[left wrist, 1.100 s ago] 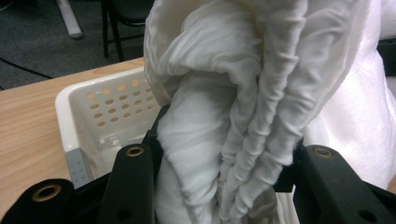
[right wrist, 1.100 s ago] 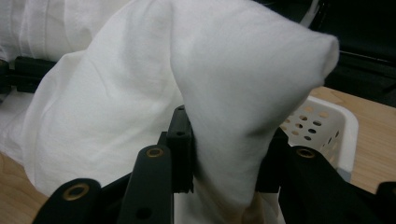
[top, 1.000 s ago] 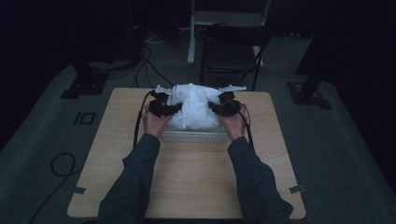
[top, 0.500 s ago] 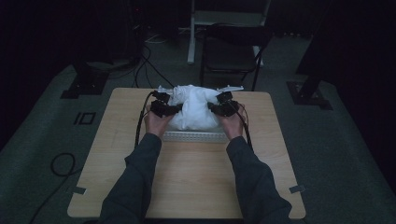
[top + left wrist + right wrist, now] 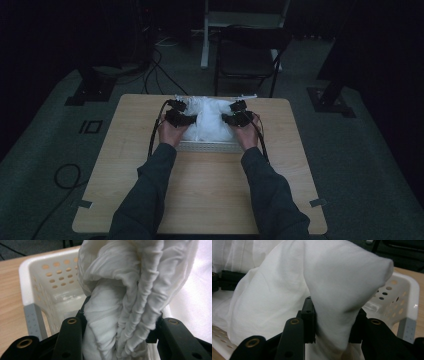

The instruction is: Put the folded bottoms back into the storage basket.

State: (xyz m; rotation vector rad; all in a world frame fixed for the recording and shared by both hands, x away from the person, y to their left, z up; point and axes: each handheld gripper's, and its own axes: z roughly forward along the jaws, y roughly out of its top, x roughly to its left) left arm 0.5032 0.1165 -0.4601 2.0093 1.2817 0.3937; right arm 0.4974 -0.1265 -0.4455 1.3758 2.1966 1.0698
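Observation:
A white perforated basket [image 5: 207, 147] sits at the far middle of the wooden table [image 5: 210, 195], heaped with a white cloth [image 5: 210, 122]. My left gripper [image 5: 180, 119] is at the heap's left side and my right gripper [image 5: 239, 118] at its right. In the left gripper view the left gripper [image 5: 120, 325] is shut on a thick, wrinkled bunch of the cloth [image 5: 125, 290] above the basket's corner [image 5: 37, 277]. In the right gripper view the right gripper [image 5: 334, 322] is shut on a smooth fold of the cloth [image 5: 337, 277], with the basket wall [image 5: 402, 297] behind it.
A dark chair [image 5: 250, 55] stands just beyond the table's far edge, beside a white stand [image 5: 207, 30]. Cables [image 5: 155, 60] run over the grey floor at the back left. Black stand bases [image 5: 92, 90] [image 5: 332, 97] flank the table.

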